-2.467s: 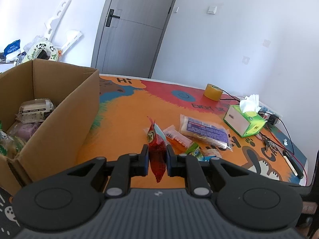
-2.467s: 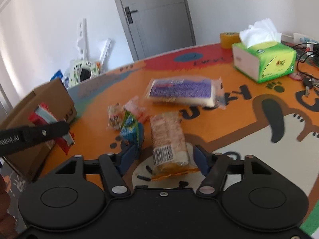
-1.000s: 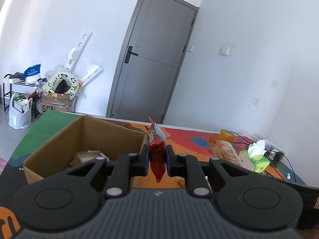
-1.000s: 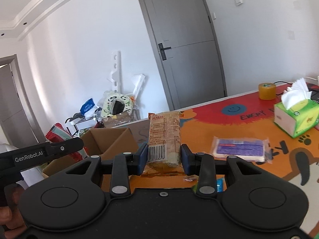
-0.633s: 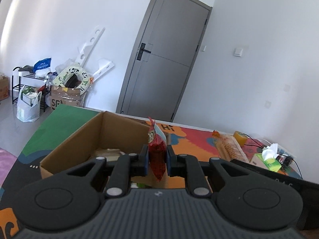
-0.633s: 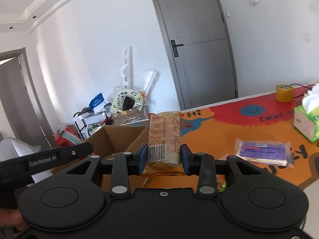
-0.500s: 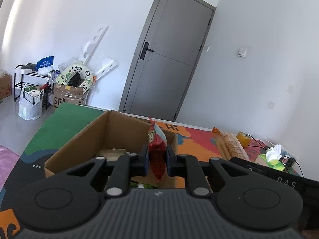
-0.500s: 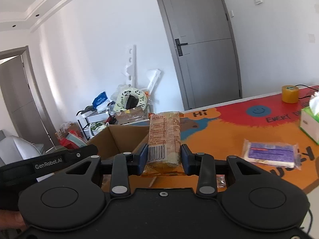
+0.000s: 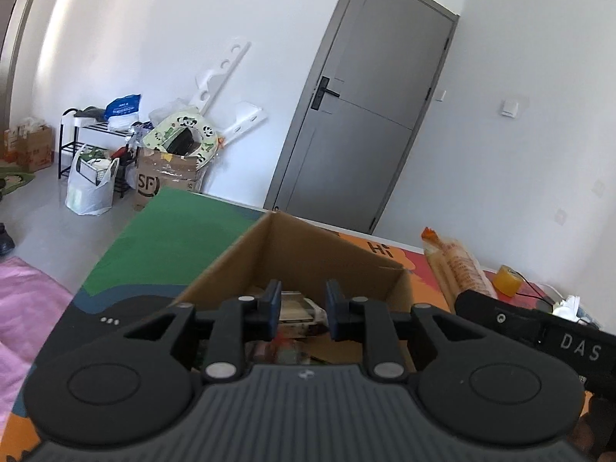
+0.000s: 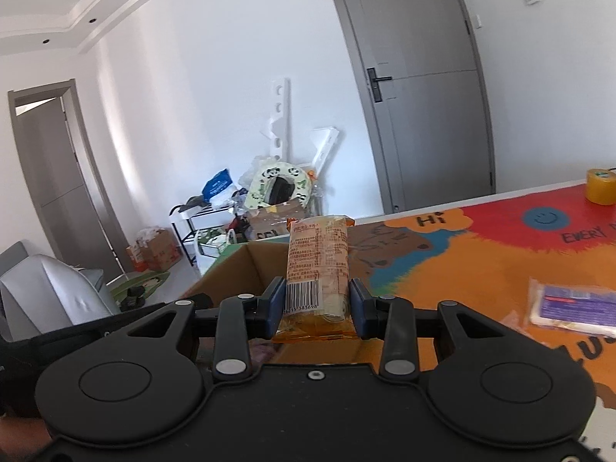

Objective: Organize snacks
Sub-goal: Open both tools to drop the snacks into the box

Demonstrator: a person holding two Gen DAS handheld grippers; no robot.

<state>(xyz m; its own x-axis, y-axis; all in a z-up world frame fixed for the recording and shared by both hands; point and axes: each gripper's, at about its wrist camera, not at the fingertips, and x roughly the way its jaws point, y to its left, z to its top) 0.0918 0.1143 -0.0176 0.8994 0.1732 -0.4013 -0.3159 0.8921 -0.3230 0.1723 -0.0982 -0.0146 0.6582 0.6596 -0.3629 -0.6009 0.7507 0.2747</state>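
Observation:
My left gripper (image 9: 301, 310) is open and empty, held above the open cardboard box (image 9: 308, 254). Several snack packets (image 9: 296, 310) lie inside the box below the jaws; the red packet cannot be made out among them. My right gripper (image 10: 317, 306) is shut on an orange cracker packet (image 10: 318, 265) with a barcode, held upright just right of the box (image 10: 240, 265). The cracker packet also shows in the left wrist view (image 9: 456, 265), at the right of the box.
The box stands on a colourful play mat (image 10: 500, 254). A purple-labelled packet (image 10: 573, 304) lies on the mat at right. A yellow tape roll (image 10: 600, 186) sits at the far edge. Clutter and a grey door (image 9: 369, 131) stand behind.
My left gripper has opened and the red packet has left its jaws over the box. Both grippers have moved further left toward the box; the right still holds the cracker packet.

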